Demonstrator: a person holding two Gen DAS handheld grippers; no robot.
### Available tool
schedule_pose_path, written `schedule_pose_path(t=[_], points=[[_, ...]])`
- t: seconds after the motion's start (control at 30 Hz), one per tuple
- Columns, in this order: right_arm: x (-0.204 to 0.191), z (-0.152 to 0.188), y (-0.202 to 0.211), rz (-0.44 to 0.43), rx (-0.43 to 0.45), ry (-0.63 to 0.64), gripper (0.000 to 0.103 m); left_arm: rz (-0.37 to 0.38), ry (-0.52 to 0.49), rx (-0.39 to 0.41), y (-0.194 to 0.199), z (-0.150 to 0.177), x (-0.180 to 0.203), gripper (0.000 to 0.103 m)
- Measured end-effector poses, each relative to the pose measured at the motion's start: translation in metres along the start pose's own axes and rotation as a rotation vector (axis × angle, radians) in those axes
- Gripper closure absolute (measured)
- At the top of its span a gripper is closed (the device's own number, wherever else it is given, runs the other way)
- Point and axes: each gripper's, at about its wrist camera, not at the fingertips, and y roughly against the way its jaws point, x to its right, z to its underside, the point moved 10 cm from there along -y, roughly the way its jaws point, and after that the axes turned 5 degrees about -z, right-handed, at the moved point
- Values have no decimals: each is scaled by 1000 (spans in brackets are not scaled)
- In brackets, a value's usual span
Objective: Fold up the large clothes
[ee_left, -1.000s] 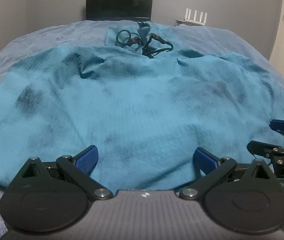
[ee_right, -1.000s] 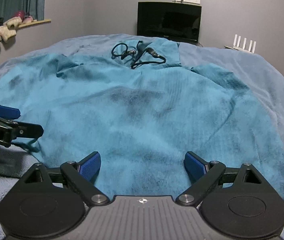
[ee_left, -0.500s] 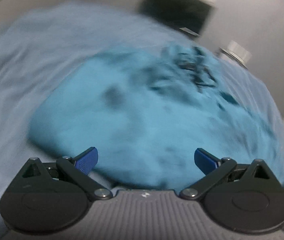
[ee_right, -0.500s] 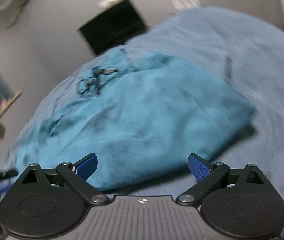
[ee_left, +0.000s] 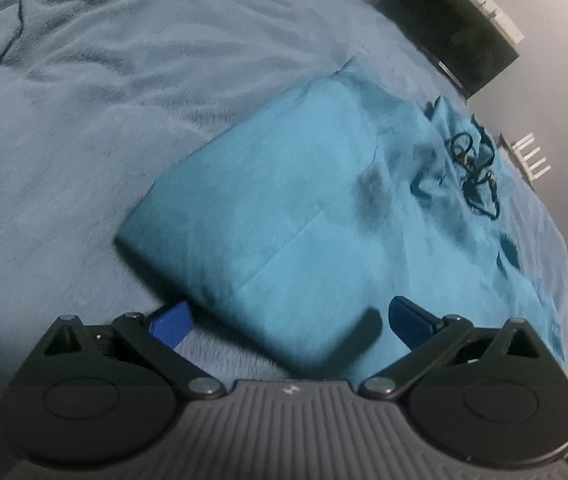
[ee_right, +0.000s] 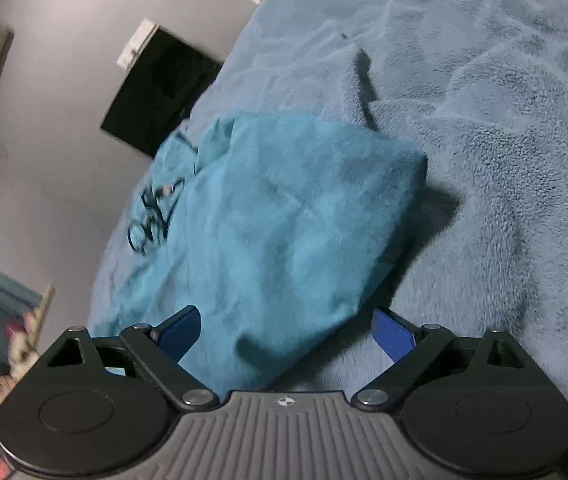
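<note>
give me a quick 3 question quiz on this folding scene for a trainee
1. True or false: the left gripper is shut on the teal garment.
2. What dark thing lies on the garment's far end? A) a belt B) a tangled black cord C) a sock
3. Fill in: a corner of the garment sits between the open fingers of the right gripper, over the fuzzy blue-grey ____.

Key: 1 false, both grippers are open; 2 B; 3 blanket.
</note>
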Motion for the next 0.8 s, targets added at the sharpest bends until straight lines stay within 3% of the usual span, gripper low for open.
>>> schedule_pose_path(t=[0.13,0.2,0.33,0.43,0.53,0.63,0.67,0.73,0.77,0.8], points=[[14,-13,-8,-9,39,-65,10,14,36,1,-14,-5,-4,3],[16,-16,-10,-8,49,-73,16,24,50,9,-10,-5,-6,21],[-2,-25,-5,-89,108,-29,16,129,150,88,11,-18,-7,33],[1,-28,-18,-72,90,-34,15,177,182,121,14,-22,-6,34],[11,-22,-40,-22,-5,-15,15,107,116,58,-2,-15,-6,34],[2,-26,-44,-46,21,12,16,92,126,20,-17,-11,-9,34],[-3,-28,-41,-60,43,23,22,99,123,30,-17,-14,-8,36],[-14,-32,-35,-69,80,71,41,106,93,58,-11,-16,-1,62],[-18,-32,-32,-74,93,95,62,97,73,68,-8,-17,1,77],[-23,-33,-29,-93,99,118,78,87,58,80,-5,-17,3,85]])
